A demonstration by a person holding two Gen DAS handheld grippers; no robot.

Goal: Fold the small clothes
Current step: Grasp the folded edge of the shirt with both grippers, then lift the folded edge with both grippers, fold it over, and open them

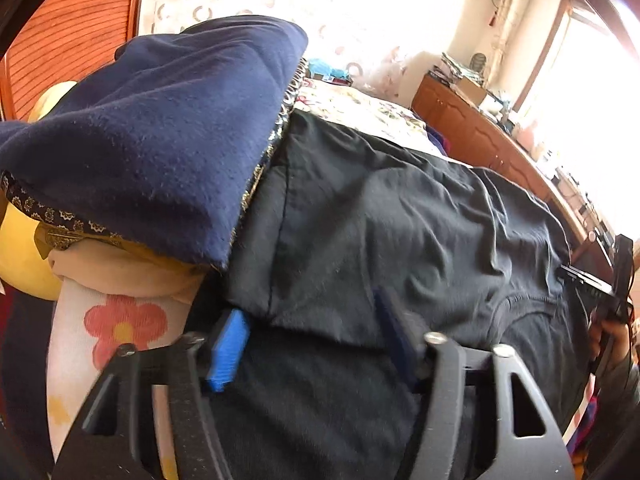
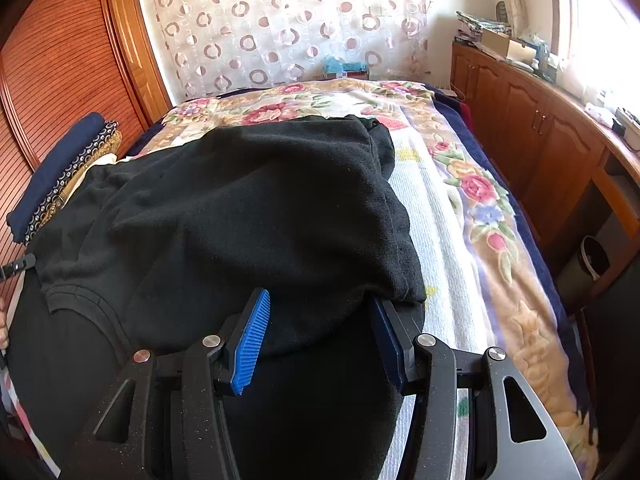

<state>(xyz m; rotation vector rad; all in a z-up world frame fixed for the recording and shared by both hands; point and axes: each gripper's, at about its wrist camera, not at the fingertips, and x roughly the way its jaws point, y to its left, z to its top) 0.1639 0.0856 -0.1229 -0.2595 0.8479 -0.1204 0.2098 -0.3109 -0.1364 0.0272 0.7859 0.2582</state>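
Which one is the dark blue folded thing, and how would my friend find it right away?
Start at the bed with the flowery blanket and go to the side next to the brown slatted wardrobe. A small stack of folded clothes sits there beside the big black garment. The navy folded cloth lies on top, plain and fuzzy, while the piece under it has tiny patterns.

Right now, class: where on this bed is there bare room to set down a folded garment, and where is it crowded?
Free: the floral blanket between the black garment and the wooden cabinets, also beyond the garment toward the curtain. Crowded: the left edge, where the stack of folded clothes sits.
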